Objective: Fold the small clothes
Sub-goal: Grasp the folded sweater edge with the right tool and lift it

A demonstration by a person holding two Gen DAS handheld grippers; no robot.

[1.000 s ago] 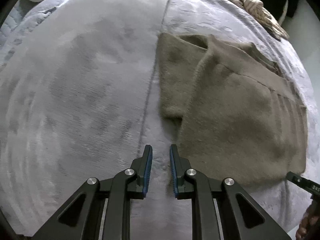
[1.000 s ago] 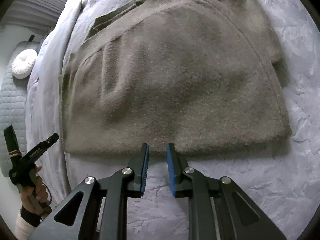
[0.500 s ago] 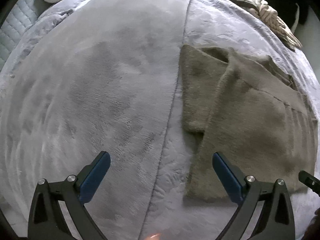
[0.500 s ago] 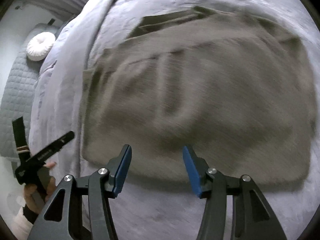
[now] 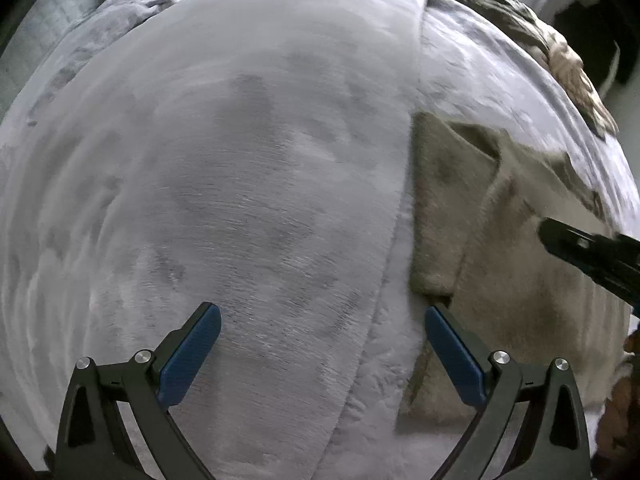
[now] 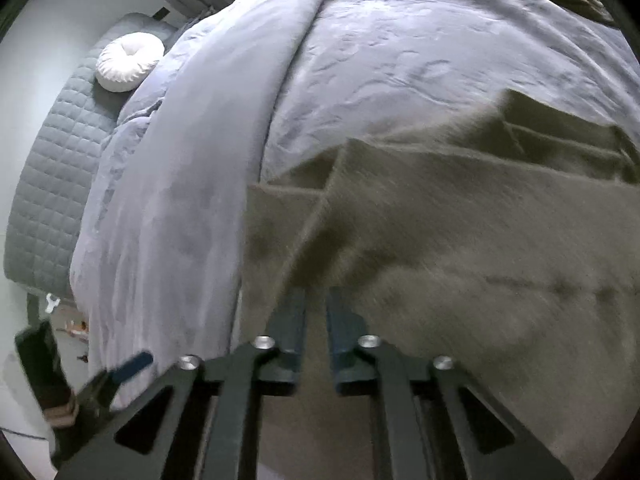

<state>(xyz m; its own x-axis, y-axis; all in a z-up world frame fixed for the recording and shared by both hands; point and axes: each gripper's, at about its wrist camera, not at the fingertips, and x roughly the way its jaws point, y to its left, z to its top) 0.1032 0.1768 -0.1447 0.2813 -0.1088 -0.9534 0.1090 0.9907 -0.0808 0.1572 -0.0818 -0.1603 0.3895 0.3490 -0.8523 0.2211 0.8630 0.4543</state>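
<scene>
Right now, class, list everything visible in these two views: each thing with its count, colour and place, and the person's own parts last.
Sweater: one, olive-brown, lying partly folded on the bed.
Blanket: one, light grey, covering the bed.
Quilted cover: one, grey-green, far left edge of the bed.
Round cushion: one, white, on the quilted cover.
Braided throw: one, tan, far end of the bed.
Left gripper: one, black with blue pads, wide open over the blanket.
Right gripper: one, black, shut over the sweater.
</scene>
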